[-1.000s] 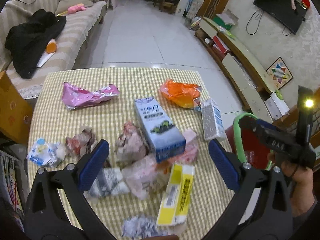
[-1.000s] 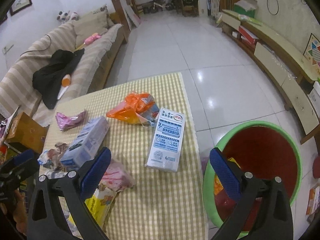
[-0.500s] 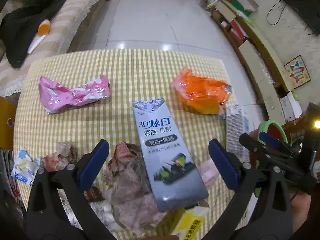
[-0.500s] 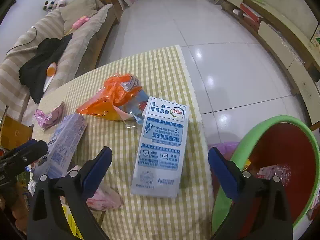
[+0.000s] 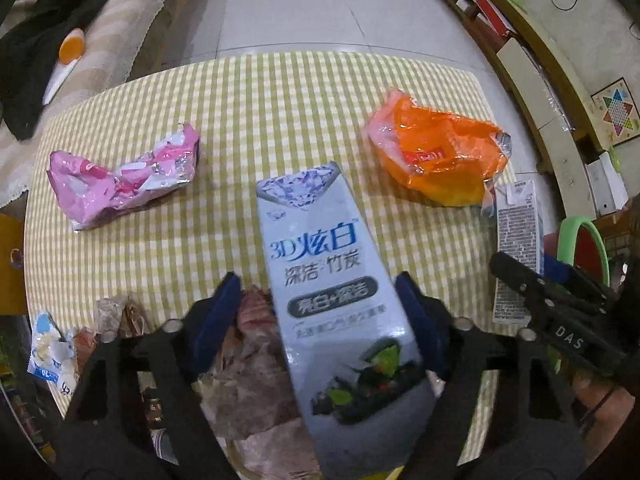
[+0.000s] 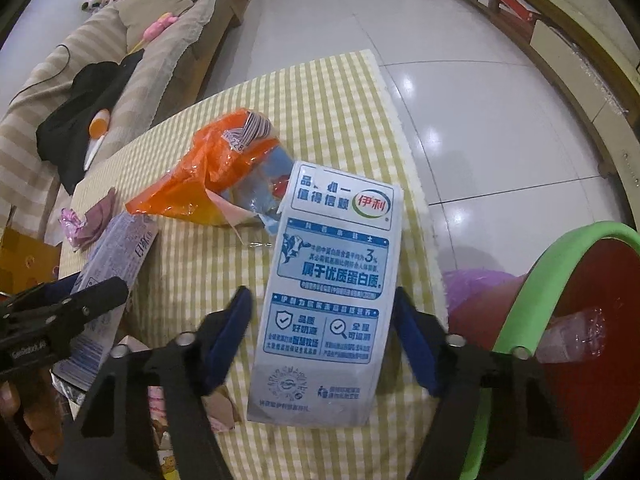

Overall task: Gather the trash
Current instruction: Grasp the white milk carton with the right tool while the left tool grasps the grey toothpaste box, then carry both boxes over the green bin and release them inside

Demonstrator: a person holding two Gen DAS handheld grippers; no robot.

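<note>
Toothpaste box (image 5: 336, 300): one, grey-blue; it lies on the checked counter (image 5: 280, 92) between the left hand-held gripper's fingers, long axis running away from that gripper along its pointing line.
Left hand-held gripper (image 5: 320, 312): jaws closing, box between them. The right pad looks to be at the box's edge; the left pad stands apart, beside crumpled brown paper (image 5: 248, 368). No grip yet.
Milk carton (image 6: 328, 292): one, white and blue, flat on the counter between the right hand-held gripper's fingers, long axis likewise straight ahead.
Right hand-held gripper (image 6: 324, 328): jaws closing around the carton, gaps visible on both sides.
Wrappers: one orange (image 5: 436, 160), ahead and right of the left hand-held gripper; one pink foil (image 5: 124, 180), ahead and left.
Bin (image 6: 532, 280): one, green rim and red inside, right of the right hand-held gripper, off the counter's edge.
</note>
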